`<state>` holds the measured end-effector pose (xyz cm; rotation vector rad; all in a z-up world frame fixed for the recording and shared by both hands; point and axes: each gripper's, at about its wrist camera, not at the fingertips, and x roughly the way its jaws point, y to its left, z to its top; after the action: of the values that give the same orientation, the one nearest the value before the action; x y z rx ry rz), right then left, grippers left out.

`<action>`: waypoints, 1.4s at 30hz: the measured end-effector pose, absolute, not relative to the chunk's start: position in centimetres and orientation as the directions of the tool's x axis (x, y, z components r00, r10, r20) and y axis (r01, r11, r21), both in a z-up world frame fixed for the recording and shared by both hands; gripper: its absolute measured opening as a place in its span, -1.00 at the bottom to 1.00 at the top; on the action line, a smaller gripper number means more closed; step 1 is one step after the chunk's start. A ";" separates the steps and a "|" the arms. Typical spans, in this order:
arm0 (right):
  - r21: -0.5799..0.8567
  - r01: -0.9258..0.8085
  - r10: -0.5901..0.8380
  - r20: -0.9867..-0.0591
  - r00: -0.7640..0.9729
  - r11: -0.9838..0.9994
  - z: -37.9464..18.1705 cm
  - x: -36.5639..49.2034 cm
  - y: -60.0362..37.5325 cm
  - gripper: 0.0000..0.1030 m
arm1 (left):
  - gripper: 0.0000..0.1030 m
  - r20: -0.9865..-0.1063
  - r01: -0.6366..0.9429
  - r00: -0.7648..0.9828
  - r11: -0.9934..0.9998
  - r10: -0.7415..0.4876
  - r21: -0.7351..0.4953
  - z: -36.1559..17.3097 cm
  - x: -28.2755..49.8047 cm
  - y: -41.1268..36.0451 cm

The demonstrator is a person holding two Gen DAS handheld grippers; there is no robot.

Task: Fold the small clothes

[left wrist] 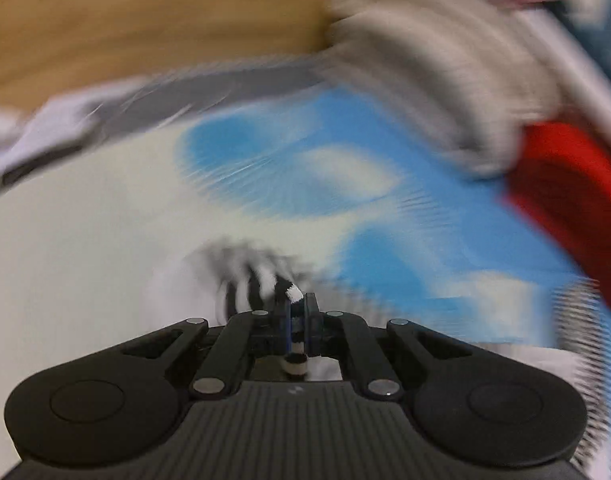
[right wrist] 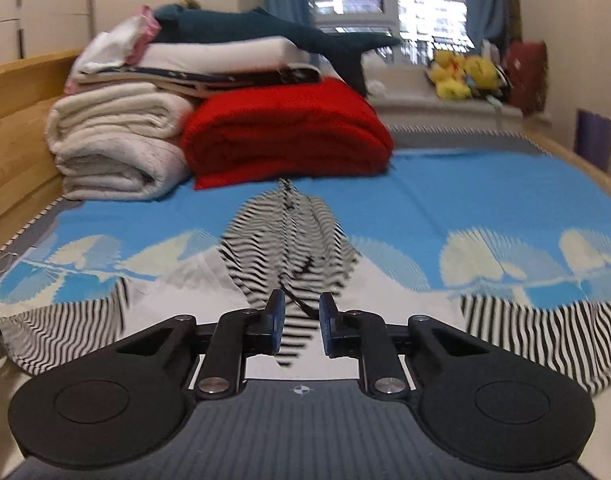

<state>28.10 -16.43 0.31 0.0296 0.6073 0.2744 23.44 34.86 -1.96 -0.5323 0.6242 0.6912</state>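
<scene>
On the bed, left view: your left gripper (left wrist: 296,312) was pinched tight on a fold of the striped garment (left wrist: 261,276), with cloth bunched between the pads and poking out behind them.
Left view, blur: everything past the fingers was smeared, so you could not read how much cloth hung free or where the hem lay.
Left view, surroundings: the blue sheet (left wrist: 385,184) ran under the cloth, the red blanket (left wrist: 565,200) sat at the right edge, and the beige towels (left wrist: 445,64) lay beyond it.
Right view, claw: your right gripper (right wrist: 301,320) stood partly spread, its pads either side of a striped strip but not pressing it, as far as the frame showed.
Right view, garment: the striped garment (right wrist: 289,240) rose in a narrow peak ahead of the fingers, lifted off the blue sheet (right wrist: 465,184); more striped cloth (right wrist: 525,328) lay flat at both lower sides.
Right view, background: the red blanket (right wrist: 285,132) and towels (right wrist: 113,144) sat stacked well behind.
Step in hand, as a judgement: you looked to be lifting one edge to fold it over.
Advice: hold the left pinch firm, close the right on the matching edge before pulling, keep both edges level, and lay the fold down slowly, short of the stack.
</scene>
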 end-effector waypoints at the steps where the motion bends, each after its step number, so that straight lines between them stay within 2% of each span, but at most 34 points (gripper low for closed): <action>1: 0.111 -0.236 0.257 -0.573 0.778 0.965 0.0 28.3 -16.6 -0.63 | -0.90 -0.638 -0.652 0.671 0.711 0.377 -0.265 -0.6 23.9 32.7; 3: 0.121 -0.220 0.248 -0.596 0.764 0.968 -0.5 28.8 -16.9 -0.63 | -0.90 -0.562 -0.456 0.797 0.831 0.222 -0.319 2.0 25.1 27.2; 5: 0.127 -0.202 0.237 -0.608 0.757 0.971 -0.8 29.2 -17.3 -0.63 | -0.86 -0.528 -0.214 0.848 0.884 -0.043 -0.417 3.2 26.3 22.3; 6: 0.128 -0.193 0.231 -0.614 0.755 0.973 -1.0 29.4 -17.4 -0.63 | -0.76 -0.530 -0.086 0.822 0.874 -0.210 -0.478 3.3 27.1 20.1; 7: 0.130 -0.185 0.226 -0.620 0.752 0.974 -1.2 29.5 -17.5 -0.63 | -0.48 -0.540 0.023 0.765 0.853 -0.351 -0.522 3.3 27.9 18.1; 8: 0.134 -0.176 0.221 -0.626 0.748 0.975 -1.4 29.8 -17.5 -0.63 | -0.43 -0.550 0.076 0.732 0.850 -0.402 -0.521 3.3 28.2 16.7; 10: 0.144 -0.160 0.215 -0.635 0.742 0.977 -1.8 30.3 -17.7 -0.63 | -0.30 -0.587 0.042 0.742 0.896 -0.324 -0.442 3.2 28.2 15.6; 13: 0.167 -0.129 0.208 -0.656 0.726 0.977 -2.6 31.3 -18.0 -0.63 | -0.30 -0.672 -0.120 0.713 0.910 -0.200 -0.398 1.4 29.1 17.3; 17: 0.204 -0.092 0.210 -0.684 0.699 0.975 -4.3 32.8 -18.3 -0.63 | -0.30 -0.773 -0.304 0.634 0.923 0.010 -0.238 -0.7 30.2 19.7; 22: 0.264 -0.116 0.277 -0.730 0.625 0.958 -7.0 34.8 -17.2 -0.53 | -0.30 -0.794 -0.362 0.607 0.882 -0.022 -0.302 -1.7 30.9 21.9; 24: 0.254 -0.190 0.317 -0.740 0.593 0.948 -7.8 35.3 -15.6 -0.33 | -0.30 -0.799 -0.359 0.602 0.889 -0.012 -0.283 -1.6 31.1 21.6; 26: 0.242 -0.280 0.364 -0.735 0.572 0.929 -8.4 35.2 -13.7 -0.24 | -0.30 -0.805 -0.361 0.593 0.889 -0.014 -0.282 -1.6 31.5 21.4; 31: 0.081 -0.516 0.392 -0.752 0.530 0.853 -9.7 33.8 -8.1 -0.18 | -0.30 -0.817 -0.366 0.576 0.883 -0.034 -0.295 -2.5 32.3 20.9; 35: -0.047 -0.585 0.350 -0.762 0.546 0.810 -11.1 33.1 -5.8 -0.19 | -0.30 -0.815 -0.366 0.577 0.879 -0.043 -0.305 -2.3 32.6 21.3; 37: -0.114 -0.592 0.313 -0.762 0.567 0.798 -11.8 33.1 -5.2 -0.25 | -0.30 -0.814 -0.368 0.579 0.878 -0.042 -0.307 -2.2 32.7 21.6; 39: -0.135 -0.594 0.296 -0.767 0.570 0.793 -12.3 33.5 -5.0 -0.79 | -0.30 -0.816 -0.369 0.577 0.878 -0.042 -0.306 -2.2 32.8 21.9; 42: -0.081 -0.535 0.293 -0.763 0.576 0.841 -12.1 34.4 -5.9 -0.94 | -0.30 -0.819 -0.371 0.573 0.879 -0.036 -0.299 -2.2 33.0 22.3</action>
<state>34.41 -5.88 -12.12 -0.3205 0.8244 0.4947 33.02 22.27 -2.21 -0.4736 0.9486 0.2052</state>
